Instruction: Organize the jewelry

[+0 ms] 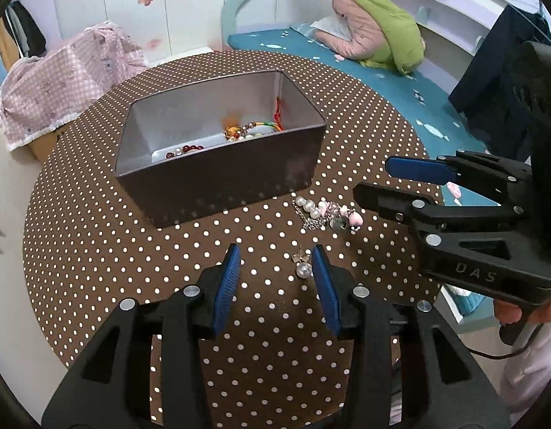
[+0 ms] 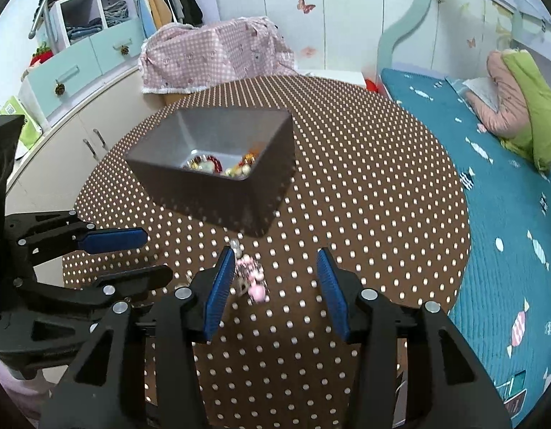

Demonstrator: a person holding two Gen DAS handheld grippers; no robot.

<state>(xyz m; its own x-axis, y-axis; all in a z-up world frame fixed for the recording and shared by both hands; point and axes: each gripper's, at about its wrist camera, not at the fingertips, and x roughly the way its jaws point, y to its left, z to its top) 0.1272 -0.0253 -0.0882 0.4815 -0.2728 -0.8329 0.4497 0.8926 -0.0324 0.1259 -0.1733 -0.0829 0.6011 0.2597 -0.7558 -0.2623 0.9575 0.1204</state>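
So I'm looking at a round table (image 1: 97,250) with a brown cover dotted in white. Sitting right on it is a dark rectangular box (image 1: 218,186) with some jewelry inside. Just in front of the box there's a tangle of pearl and pink bead chain (image 1: 325,212), and a bit nearer to me a small pearl earring (image 1: 302,266) lies apart from it.

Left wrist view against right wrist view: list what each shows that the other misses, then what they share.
Only the left wrist view shows the pearl earring between the left gripper's open jaws. Only the right wrist view shows the wardrobe shelves and drawers. Both show the box holding beads, the pink charm bracelet on the dotted table, and the open right gripper.
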